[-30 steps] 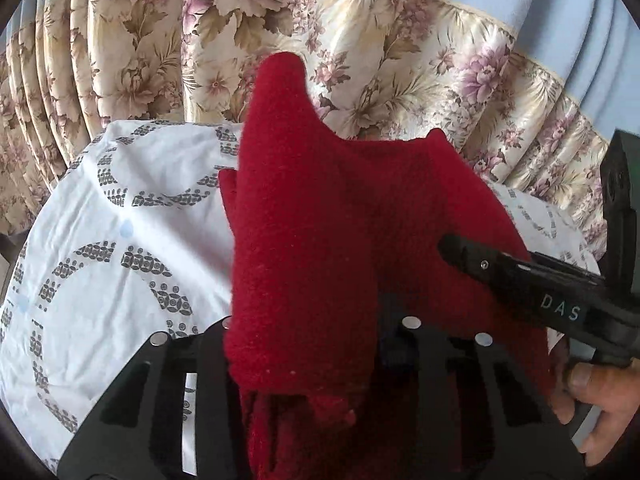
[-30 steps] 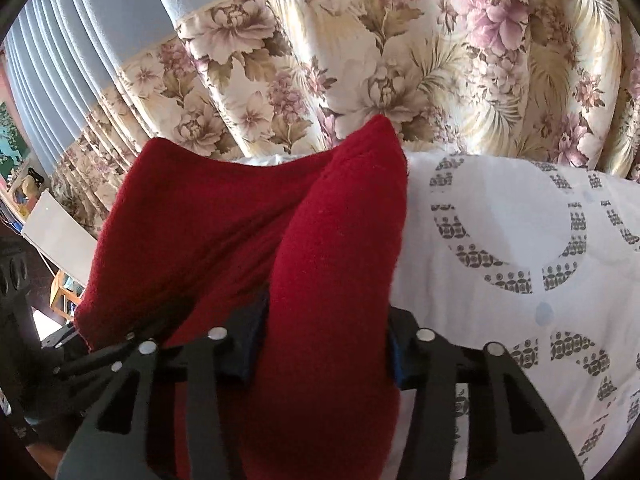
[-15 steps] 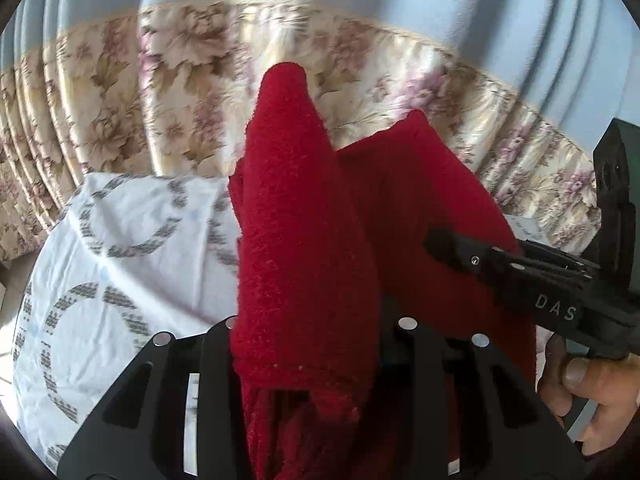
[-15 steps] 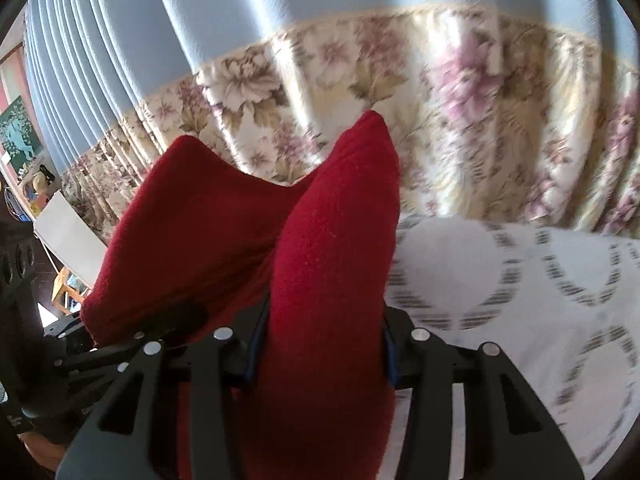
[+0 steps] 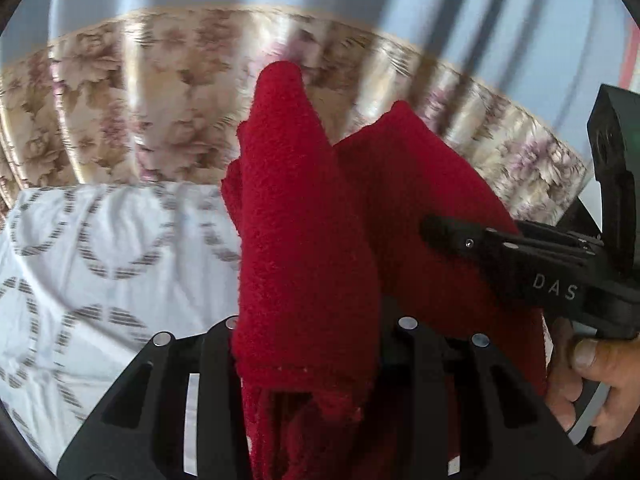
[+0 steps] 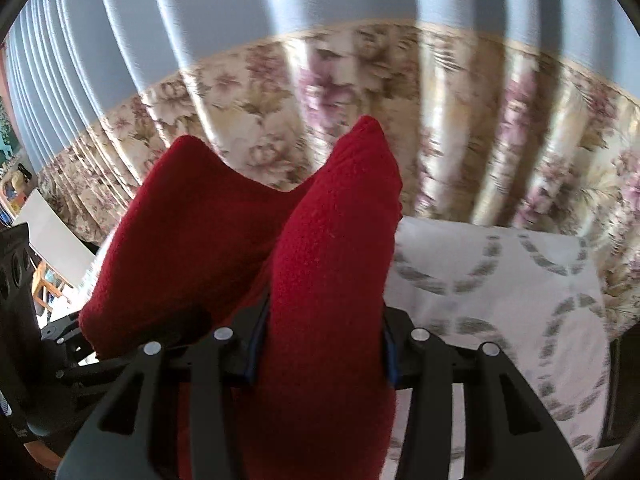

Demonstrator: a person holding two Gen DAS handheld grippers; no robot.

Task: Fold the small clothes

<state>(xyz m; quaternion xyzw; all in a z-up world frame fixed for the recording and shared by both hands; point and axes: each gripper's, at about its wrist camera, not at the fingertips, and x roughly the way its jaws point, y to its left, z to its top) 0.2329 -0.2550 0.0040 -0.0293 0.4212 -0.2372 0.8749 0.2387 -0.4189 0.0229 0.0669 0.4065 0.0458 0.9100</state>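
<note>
1. The left gripper (image 5: 308,320) is clamped on one bunched corner of the red cloth (image 5: 400,208).
2. The cloth hangs stretched between both grippers, its long axis running side to side, above the white patterned sheet (image 5: 100,248).
3. The right gripper (image 6: 324,344) is clamped on the opposite corner; neither is nearer.

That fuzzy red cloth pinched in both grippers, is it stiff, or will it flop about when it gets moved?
Probably floppy: the red cloth sags between the left gripper and the right gripper and bunches into soft peaks. It looks thick and fleecy, so it likely grips the pads well rather than slipping. It seems light, since two pinches carry it.
</note>
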